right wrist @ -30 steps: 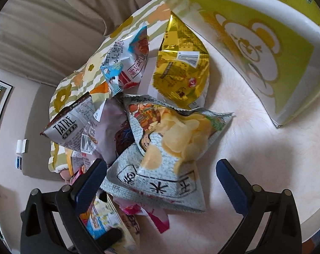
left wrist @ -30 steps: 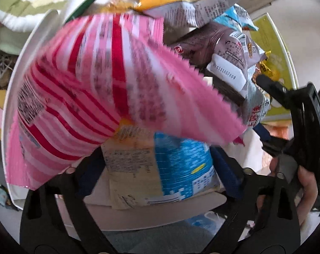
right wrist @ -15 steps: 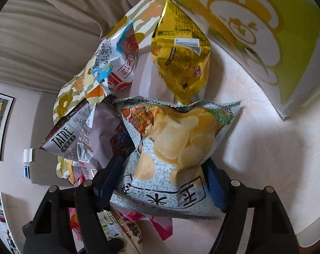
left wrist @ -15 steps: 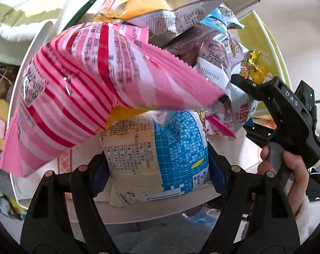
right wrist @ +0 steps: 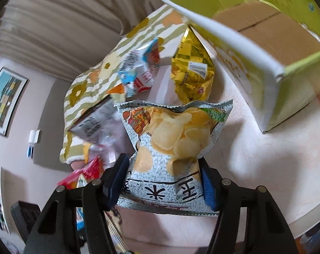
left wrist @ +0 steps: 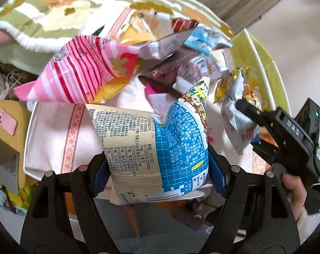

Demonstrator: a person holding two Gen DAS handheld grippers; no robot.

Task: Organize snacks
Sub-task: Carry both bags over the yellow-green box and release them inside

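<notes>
The left gripper (left wrist: 157,169) grasps a blue-and-cream bag (left wrist: 160,146) near the pink striped bag (left wrist: 79,78), while the right gripper (right wrist: 164,182) clamps a chip bag (right wrist: 172,148) left of the yellow-green box (right wrist: 266,48).

floral blanket (left wrist: 79,10) | pink phone (left wrist: 7,121) | framed picture (right wrist: 5,101) | curtain (right wrist: 60,23)

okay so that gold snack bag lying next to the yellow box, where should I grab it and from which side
Grab the gold snack bag across its puffed middle, coming from the open table side, away from the yellow box, since the box wall crowds its other edge. Its near end is tucked behind the chip bag in the right gripper, so clear that first.
</notes>
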